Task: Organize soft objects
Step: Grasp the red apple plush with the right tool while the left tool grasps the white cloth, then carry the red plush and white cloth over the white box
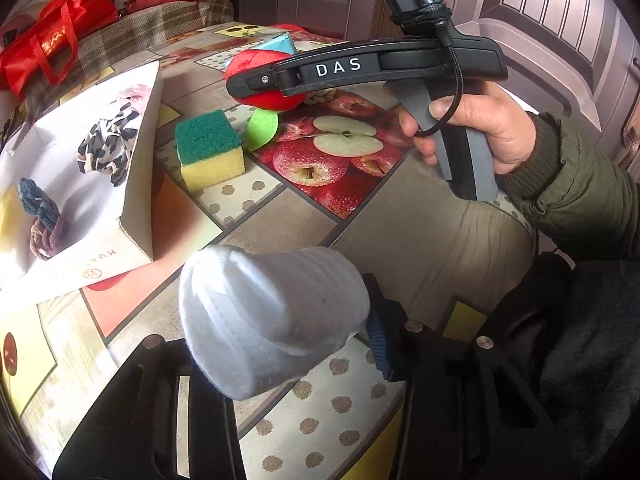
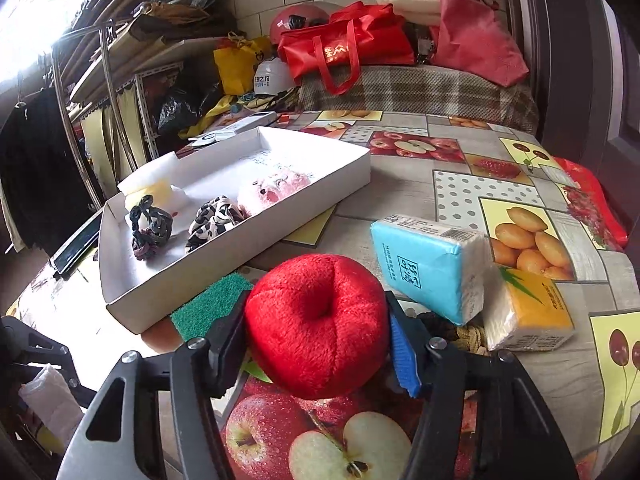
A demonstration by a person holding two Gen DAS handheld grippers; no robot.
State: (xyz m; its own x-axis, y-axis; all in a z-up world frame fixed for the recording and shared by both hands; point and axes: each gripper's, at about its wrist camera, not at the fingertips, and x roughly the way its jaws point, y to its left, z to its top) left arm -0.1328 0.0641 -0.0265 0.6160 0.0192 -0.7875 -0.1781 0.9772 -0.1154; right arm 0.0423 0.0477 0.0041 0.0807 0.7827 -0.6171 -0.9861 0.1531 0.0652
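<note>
My left gripper (image 1: 276, 328) is shut on a rolled white sock (image 1: 268, 320) and holds it above the table's near edge. My right gripper (image 2: 316, 336) is shut on a red plush apple (image 2: 316, 324), which also shows in the left wrist view (image 1: 256, 68) with its green leaf (image 1: 262, 126). A white cardboard box (image 2: 240, 264) holds scrunchies (image 2: 150, 226), a black-and-white scrunchie (image 2: 214, 218) and a pink plush (image 2: 274, 192); the box also shows in the left wrist view (image 1: 138, 200). A green-and-yellow sponge (image 1: 210, 150) lies beside the box.
A blue tissue pack (image 2: 424, 268) and a yellow tissue pack (image 2: 528, 312) lie right of the apple. The fruit-print tablecloth (image 2: 460, 184) covers the table. Red bags (image 2: 344, 48) sit on a plaid-covered bench behind. A door (image 1: 560, 40) stands right.
</note>
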